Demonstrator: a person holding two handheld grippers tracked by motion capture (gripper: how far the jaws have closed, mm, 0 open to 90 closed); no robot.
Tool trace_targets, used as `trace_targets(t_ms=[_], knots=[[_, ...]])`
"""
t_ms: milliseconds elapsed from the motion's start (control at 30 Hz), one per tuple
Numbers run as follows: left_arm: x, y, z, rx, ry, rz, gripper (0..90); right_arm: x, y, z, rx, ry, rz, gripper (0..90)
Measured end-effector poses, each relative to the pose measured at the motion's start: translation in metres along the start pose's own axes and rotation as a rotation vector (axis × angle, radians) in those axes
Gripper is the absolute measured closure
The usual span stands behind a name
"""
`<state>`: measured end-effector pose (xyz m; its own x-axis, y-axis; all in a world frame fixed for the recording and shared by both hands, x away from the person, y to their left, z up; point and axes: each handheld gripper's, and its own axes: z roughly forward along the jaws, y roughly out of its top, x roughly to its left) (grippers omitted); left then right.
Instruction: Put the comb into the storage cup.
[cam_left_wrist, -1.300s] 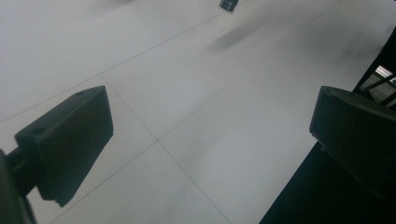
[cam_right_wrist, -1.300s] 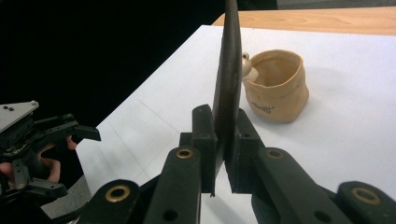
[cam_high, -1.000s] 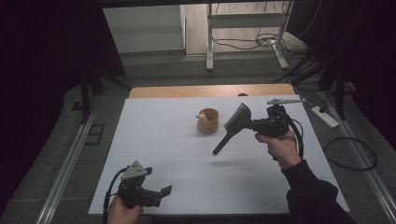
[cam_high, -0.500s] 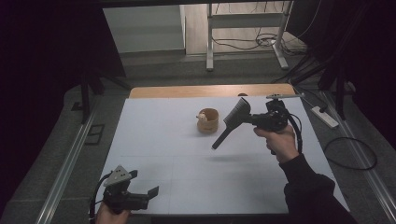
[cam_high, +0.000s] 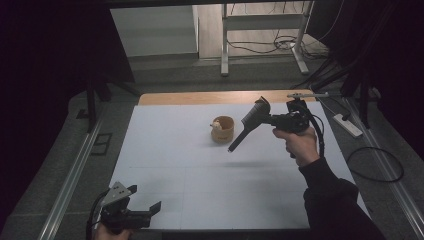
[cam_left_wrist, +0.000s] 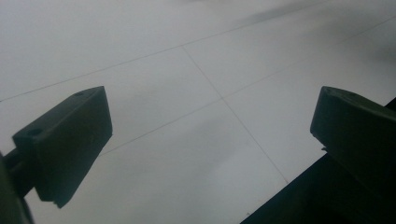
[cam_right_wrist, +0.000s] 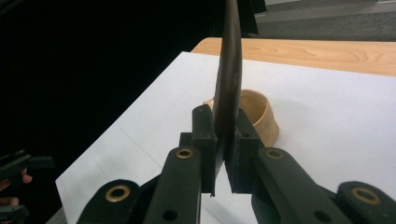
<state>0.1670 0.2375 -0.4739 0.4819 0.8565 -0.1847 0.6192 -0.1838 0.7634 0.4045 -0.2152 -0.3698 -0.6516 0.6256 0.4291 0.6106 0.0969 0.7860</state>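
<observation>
A small round wooden cup (cam_high: 223, 129) with something pale inside stands at the middle of the far half of the white table (cam_high: 200, 165). My right gripper (cam_high: 264, 119) hovers just right of it, shut on a long dark flat tool (cam_high: 246, 129) that slants down to the left, above the table. In the right gripper view the tool (cam_right_wrist: 229, 79) stands edge-on between the jaws of my right gripper (cam_right_wrist: 224, 122), with the cup (cam_right_wrist: 261, 116) behind. My left gripper (cam_high: 145, 197) is open at the front left corner. My left gripper (cam_left_wrist: 210, 135) holds nothing over the bare sheet.
A strip of bare wood (cam_high: 200, 97) runs along the table's far edge. On the floor lie a power strip (cam_high: 347, 125) and cables at the right. A metal frame (cam_high: 225, 50) stands behind the table and a rail (cam_high: 70, 180) runs along the left.
My left gripper has drawn back toward the front left corner of the table and stays open. The right gripper has barely moved with the tool.
</observation>
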Motion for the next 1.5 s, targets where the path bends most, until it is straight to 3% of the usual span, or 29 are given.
trace_targets(t_ms=[133,300,900,1500], knots=[[0.001,-0.001,-0.001,-0.004,-0.004,-0.008,0.0,-0.002,0.004,0.001,-0.003,-0.009,0.005,83.6],[-0.001,-0.001,-0.001,0.009,0.010,0.009,0.0,-0.004,0.010,0.002,-0.015,-0.015,0.011,83.6],[0.002,-0.001,-0.001,0.008,-0.021,-0.003,0.0,-0.009,0.031,0.004,-0.047,-0.029,0.033,83.6],[0.003,-0.001,0.000,0.015,-0.025,-0.011,0.0,-0.012,0.050,0.007,-0.075,-0.058,0.047,83.6]])
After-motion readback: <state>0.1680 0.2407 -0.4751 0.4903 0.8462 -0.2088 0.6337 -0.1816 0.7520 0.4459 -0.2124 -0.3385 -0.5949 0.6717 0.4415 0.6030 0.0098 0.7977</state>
